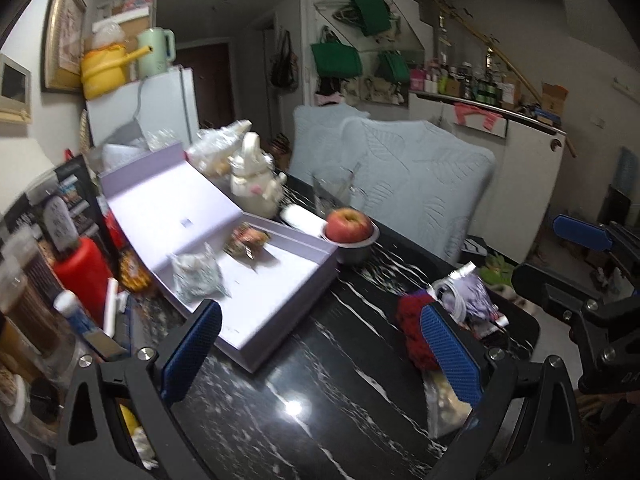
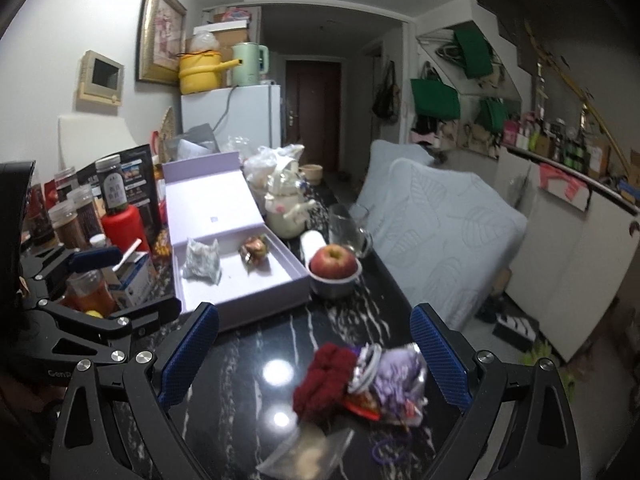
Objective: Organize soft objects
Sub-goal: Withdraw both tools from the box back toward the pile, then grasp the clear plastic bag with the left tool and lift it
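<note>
An open lavender box (image 1: 276,280) (image 2: 224,292) lies on the black marbled table (image 1: 320,360). Inside it are a crumpled silver pouch (image 1: 198,276) (image 2: 202,264) and a brown-red wrapped item (image 1: 248,240) (image 2: 254,250). Near the table's right edge a dark red woolly piece (image 1: 412,320) (image 2: 324,376), a coiled white cable (image 2: 366,364) and a purple pouch (image 1: 476,296) (image 2: 396,376) are heaped together. A clear bag (image 2: 308,452) lies in front of them. My left gripper (image 1: 320,356) is open over bare table beside the box. My right gripper (image 2: 314,360) is open, and the heap shows between its fingers, untouched.
A red apple (image 1: 348,222) sits in a metal bowl (image 2: 332,286) beside the box, with a glass mug (image 2: 352,228) and a white teapot (image 1: 254,184) behind. Jars and a red bottle (image 2: 124,220) crowd the table's left side. Light blue cushioned chairs (image 2: 440,224) stand along its right.
</note>
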The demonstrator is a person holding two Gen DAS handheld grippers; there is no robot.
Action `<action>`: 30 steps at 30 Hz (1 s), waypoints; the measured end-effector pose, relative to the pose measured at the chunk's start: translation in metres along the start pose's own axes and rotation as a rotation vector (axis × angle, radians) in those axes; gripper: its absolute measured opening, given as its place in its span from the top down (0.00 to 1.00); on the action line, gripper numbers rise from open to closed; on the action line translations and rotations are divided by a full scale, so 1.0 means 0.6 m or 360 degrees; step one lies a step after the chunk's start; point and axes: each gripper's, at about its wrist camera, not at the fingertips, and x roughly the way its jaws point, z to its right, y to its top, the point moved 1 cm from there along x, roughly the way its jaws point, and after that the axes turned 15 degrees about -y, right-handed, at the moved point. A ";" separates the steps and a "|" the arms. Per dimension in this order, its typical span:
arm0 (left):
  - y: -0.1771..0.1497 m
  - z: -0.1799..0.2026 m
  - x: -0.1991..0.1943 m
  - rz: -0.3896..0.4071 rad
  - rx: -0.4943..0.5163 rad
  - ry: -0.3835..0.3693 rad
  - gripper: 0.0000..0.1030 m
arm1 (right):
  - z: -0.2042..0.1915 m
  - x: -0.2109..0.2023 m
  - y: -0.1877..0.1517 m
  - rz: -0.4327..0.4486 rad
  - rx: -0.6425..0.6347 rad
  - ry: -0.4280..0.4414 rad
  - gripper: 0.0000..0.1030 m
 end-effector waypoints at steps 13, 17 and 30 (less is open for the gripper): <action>-0.058 0.044 0.059 -0.0158 -0.0024 -0.0217 0.02 | 0.052 0.011 -0.084 -0.0195 0.0127 -0.0091 0.05; -0.075 0.072 0.085 -0.0227 0.0000 -0.0277 0.02 | 0.077 0.016 -0.113 -0.0261 0.0166 -0.0128 0.05; -0.120 0.139 0.165 -0.0424 0.0062 -0.0357 0.02 | 0.147 0.023 -0.173 -0.0369 0.0265 -0.0212 0.05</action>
